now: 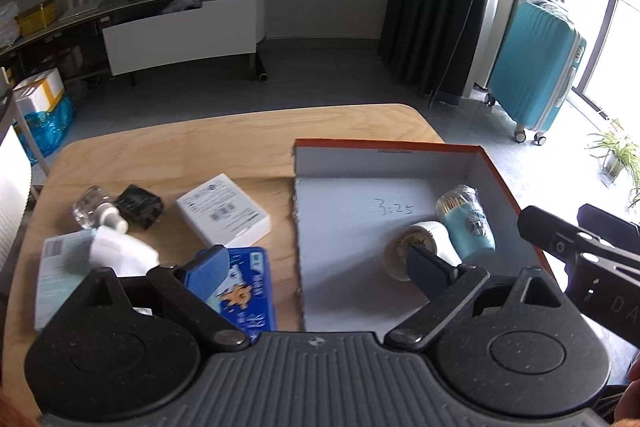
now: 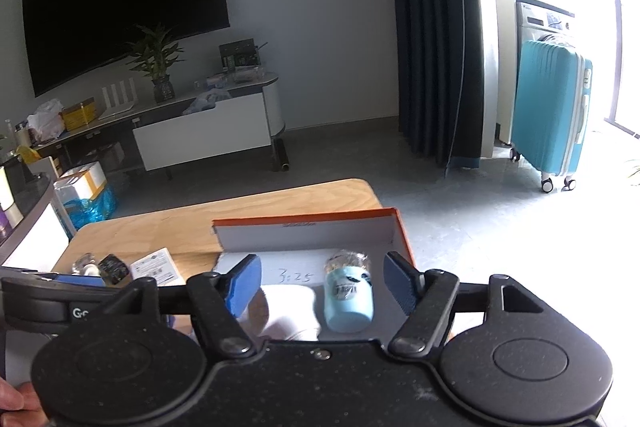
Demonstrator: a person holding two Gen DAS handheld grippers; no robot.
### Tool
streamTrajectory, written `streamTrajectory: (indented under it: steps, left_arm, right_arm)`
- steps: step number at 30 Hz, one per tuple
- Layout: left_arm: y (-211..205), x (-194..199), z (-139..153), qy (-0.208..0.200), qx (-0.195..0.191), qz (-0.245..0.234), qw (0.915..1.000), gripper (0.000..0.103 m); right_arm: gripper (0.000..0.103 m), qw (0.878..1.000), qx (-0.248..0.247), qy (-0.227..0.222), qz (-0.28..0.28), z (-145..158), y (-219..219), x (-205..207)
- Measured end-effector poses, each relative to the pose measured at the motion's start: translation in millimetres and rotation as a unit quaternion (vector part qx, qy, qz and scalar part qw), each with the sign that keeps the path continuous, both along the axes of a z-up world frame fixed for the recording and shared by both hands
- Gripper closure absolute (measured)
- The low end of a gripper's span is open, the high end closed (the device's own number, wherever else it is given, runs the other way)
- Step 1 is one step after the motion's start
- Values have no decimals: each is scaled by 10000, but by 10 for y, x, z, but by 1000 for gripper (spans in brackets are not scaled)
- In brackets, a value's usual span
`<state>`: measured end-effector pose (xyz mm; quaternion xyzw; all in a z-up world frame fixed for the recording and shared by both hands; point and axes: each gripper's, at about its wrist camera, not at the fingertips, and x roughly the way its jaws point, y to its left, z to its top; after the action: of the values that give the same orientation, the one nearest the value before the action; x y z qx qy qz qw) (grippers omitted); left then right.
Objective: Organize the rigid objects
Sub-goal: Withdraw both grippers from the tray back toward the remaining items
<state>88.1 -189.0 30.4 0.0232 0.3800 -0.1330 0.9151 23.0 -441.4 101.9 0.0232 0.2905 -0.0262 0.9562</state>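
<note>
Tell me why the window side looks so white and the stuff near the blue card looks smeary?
Left wrist view: daylight overexposes the right edge beside the teal suitcase; the white tube near the blue card is motion-blurred. Right wrist view: the same glare washes out the floor, and fisheye bends the TV.

Landmark: orange-rimmed box (image 1: 496, 167).

- White jar (image 1: 424, 245) inside the box: its mouth is partly covered by the left gripper's (image 1: 320, 269) right pad. In the right wrist view the jar (image 2: 294, 307) is overexposed; its outline cannot be resolved, and its lower part is hidden by the gripper body.
- Blue card pack (image 1: 252, 291), left of the box: upper left corner hidden behind the left pad, lower edge behind the gripper body. Print too blurred to read.
- Pale carton (image 1: 60, 279), far left of the box: motion-blurred; text unreadable.
- Box near wall: concealed by both gripper bodies.
- Right gripper (image 2: 320, 283): left gripper body overlaps its left side.
</note>
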Motion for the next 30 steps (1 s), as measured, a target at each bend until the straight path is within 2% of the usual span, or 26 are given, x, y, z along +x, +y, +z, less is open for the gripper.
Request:
streamTrajectory:
  steps: [6, 14, 30]
  left_arm:
    - [184, -119, 20, -37, 75, 154, 9998, 4]
    - [497, -182, 0, 0, 30, 489, 9988, 3]
    - [895, -286, 29, -45, -58, 825, 9966, 4]
  right_arm:
    - [21, 9998, 58, 83, 150, -19, 126, -46]
    - [20, 9988, 47, 174, 445, -58, 369, -71]
    - [20, 9957, -4, 313, 870, -125, 784, -46]
